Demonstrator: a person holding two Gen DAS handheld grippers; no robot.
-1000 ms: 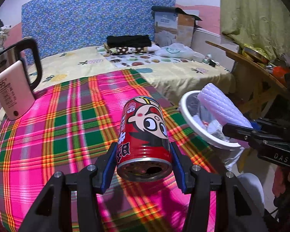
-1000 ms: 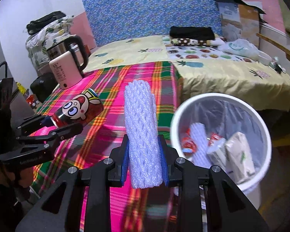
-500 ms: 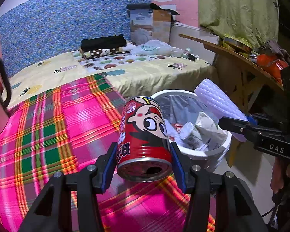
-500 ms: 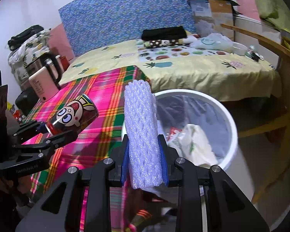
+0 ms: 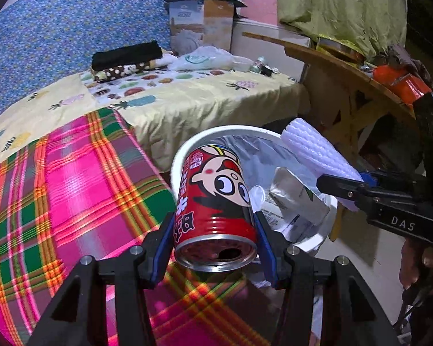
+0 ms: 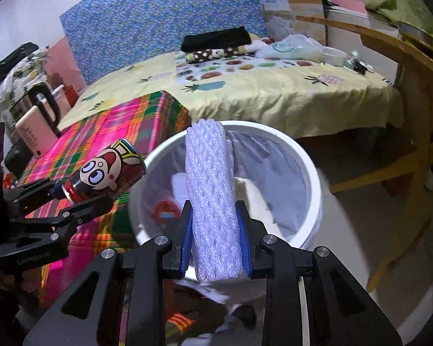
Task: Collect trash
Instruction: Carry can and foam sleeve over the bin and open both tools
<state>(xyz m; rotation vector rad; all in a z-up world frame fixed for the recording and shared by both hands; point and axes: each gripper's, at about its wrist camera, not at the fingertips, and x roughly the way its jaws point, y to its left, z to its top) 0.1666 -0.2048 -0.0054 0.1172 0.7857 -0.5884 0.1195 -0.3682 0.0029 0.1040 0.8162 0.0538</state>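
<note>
My left gripper [image 5: 215, 245] is shut on a red cartoon-face drink can [image 5: 215, 201], held on its side at the near rim of the white trash bin [image 5: 187, 147]. It also shows in the right wrist view [image 6: 72, 199] with the can [image 6: 106, 173]. My right gripper [image 6: 215, 245] is shut on a white foam net sleeve [image 6: 212, 201], held over the bin [image 6: 311, 173]. In the left wrist view the sleeve [image 5: 317, 150] sits above the bin's right side. The lined bin holds wrappers and packets [image 5: 297, 199].
A table with a pink plaid cloth [image 5: 57, 187] is left of the bin. A pink kettle [image 6: 34, 132] stands on it. A bed with a yellow fruit-print sheet [image 6: 274, 86] lies behind. A wooden table [image 5: 346, 72] stands at the right.
Both grippers moved right, from over the plaid table to the bin. The can now reaches the bin's rim and the foam sleeve is over the bin's opening.
</note>
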